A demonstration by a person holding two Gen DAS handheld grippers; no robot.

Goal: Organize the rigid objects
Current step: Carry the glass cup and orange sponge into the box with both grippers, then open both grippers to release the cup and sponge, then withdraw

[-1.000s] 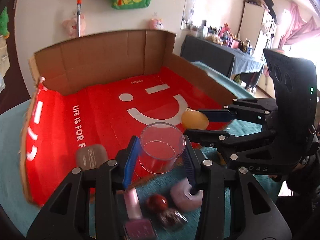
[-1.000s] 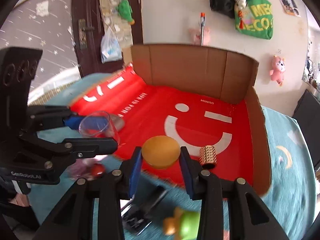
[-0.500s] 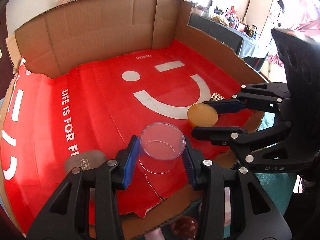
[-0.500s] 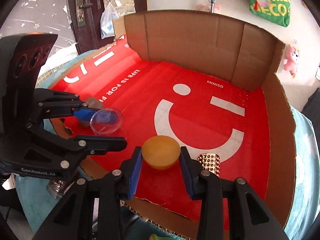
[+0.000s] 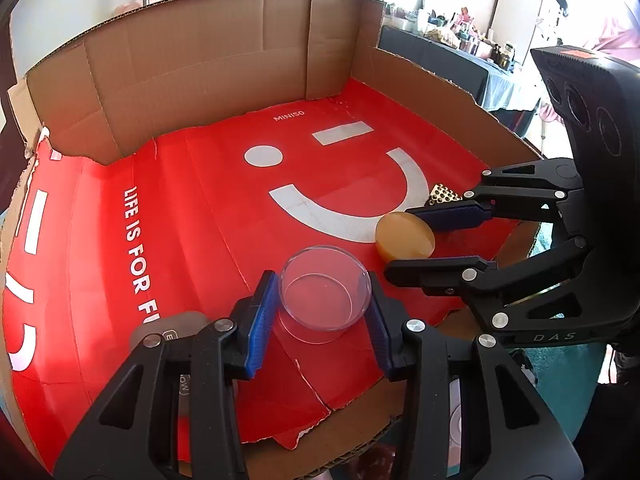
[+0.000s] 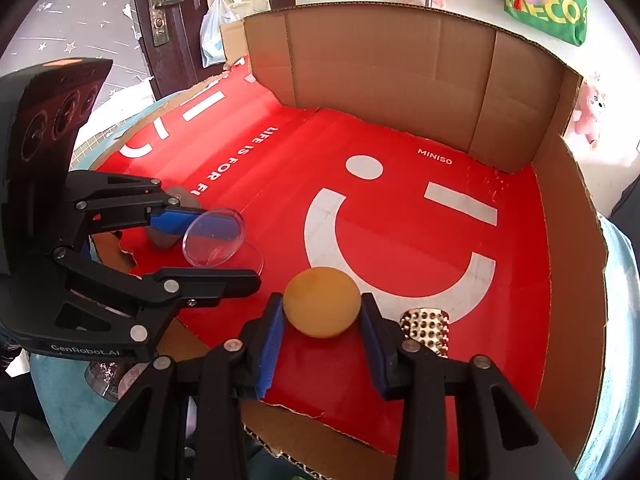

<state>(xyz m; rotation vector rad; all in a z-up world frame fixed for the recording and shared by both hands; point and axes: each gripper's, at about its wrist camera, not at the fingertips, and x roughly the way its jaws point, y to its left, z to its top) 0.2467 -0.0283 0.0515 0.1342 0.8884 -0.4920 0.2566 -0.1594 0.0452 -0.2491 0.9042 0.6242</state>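
Nearest us, the left tongs [image 5: 322, 300] clamp the clear round plastic cup [image 5: 324, 294] by its side walls, low over the near edge of the red-lined cardboard box [image 5: 200, 80]. We judge it light, stiff and slick, likely to crack if squeezed harder. Beside it, the right tongs [image 6: 322, 316] pinch the amber-yellow round puck [image 6: 322, 307] across its rim; it looks solid and matte. Just past them lies the studded gold cylinder [image 6: 426, 330].

An orange puck [image 6: 322, 307] is gripped between the right gripper's [image 6: 323, 334] blue fingers [image 6: 270, 336] over the red box floor [image 6: 400, 216]; a clear cup [image 6: 214, 237] is clamped by the left gripper [image 6: 208, 246], a studded cylinder [image 6: 427, 330] just beside.
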